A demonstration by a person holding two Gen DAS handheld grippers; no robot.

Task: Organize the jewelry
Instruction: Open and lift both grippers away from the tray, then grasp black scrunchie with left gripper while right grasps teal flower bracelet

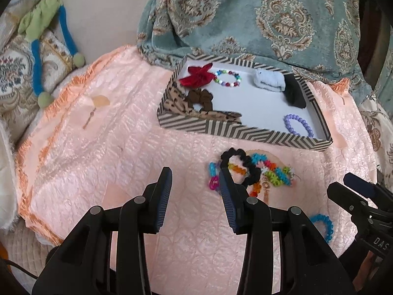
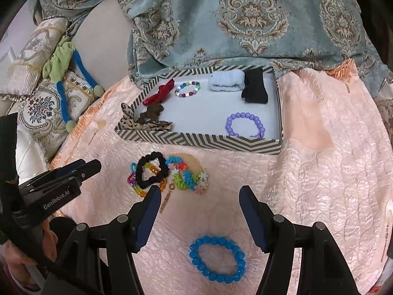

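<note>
A striped box (image 1: 245,131) (image 2: 203,142) sits on the pink quilt and holds a red bow (image 1: 197,75), a multicoloured bead bracelet (image 2: 188,89), a purple bead bracelet (image 2: 245,125), a brown scrunchie (image 1: 200,98), a light blue band (image 2: 227,81) and a black band (image 2: 255,87). In front of it lie a black scrunchie (image 2: 152,169), a coloured chain (image 2: 133,180) and flower-bead pieces (image 2: 189,177). A blue bead bracelet (image 2: 217,260) lies between my right gripper's open fingers. My right gripper (image 2: 200,200) is empty. My left gripper (image 1: 195,180) is open and empty, just left of the pile.
A teal patterned blanket (image 2: 245,24) is bunched behind the box. Embroidered cushions (image 1: 17,78) and a green and blue soft toy (image 1: 41,22) lie at the left. The pink quilt (image 1: 98,135) ends in an orange fringe at the left.
</note>
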